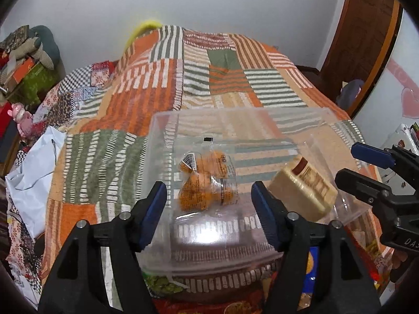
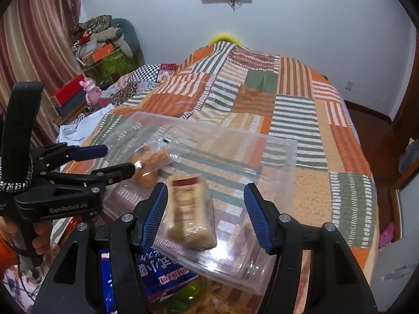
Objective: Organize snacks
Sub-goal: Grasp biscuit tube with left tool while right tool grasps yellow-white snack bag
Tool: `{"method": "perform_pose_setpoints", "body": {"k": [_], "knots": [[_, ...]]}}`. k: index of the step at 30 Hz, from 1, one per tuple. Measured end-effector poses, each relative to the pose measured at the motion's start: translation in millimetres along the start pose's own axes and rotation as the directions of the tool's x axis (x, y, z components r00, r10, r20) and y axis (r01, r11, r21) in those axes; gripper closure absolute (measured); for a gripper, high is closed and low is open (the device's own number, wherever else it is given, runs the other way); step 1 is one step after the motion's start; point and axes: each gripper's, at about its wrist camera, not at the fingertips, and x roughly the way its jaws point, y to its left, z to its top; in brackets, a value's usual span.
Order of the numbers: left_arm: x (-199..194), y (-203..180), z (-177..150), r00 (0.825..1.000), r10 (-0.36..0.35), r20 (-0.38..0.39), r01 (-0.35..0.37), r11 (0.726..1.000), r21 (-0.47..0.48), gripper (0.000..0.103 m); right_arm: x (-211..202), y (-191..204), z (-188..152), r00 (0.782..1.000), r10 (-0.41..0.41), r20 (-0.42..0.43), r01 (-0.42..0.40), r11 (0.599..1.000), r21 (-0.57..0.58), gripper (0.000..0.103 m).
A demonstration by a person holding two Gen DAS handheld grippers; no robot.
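Step in hand, judged: filling the clear rectangular plastic bin (image 2: 277, 157) on the patchwork-quilted bed (image 2: 301, 99); right tool (image 2: 207, 217) released, blurred beige wrapped biscuit pack (image 2: 189, 209) apparently dropping in near the orange snack bag (image 1: 207, 180); left tool (image 1: 209, 206) released; next, fetch near-side packets.

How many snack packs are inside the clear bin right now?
2. An orange pack on the bin's left, and a beige pack, blurred, at its right near the right gripper.
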Motion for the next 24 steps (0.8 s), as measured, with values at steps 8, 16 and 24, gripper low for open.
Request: {"method": "perform_pose_setpoints", "body": {"k": [8, 16, 24], "knots": [[-39.3, 2.7, -11.6, 0.999, 0.008, 0.043, -0.008, 1.000, 0.000, 0.036, -34.2, 1.4, -5.2, 0.998, -0.008, 0.061, 0.007, 1.000, 0.017, 0.046], [-80.3, 4.5, -40.8, 0.997, 0.019, 0.076, -0.019, 1.000, 0.007, 0.033, -75.5, 9.7, -23.4, 0.992, -0.032, 0.126, 0.030, 0.999, 0.019, 0.045], [-110.9, 2.3, -84.0, 0.994, 0.024, 0.108, -0.027, 0.999, 0.023, 0.027, -101.1, 13.5, -54.9, 0.986, -0.054, 0.155, 0.049, 0.998, 0.037, 0.043]]}}
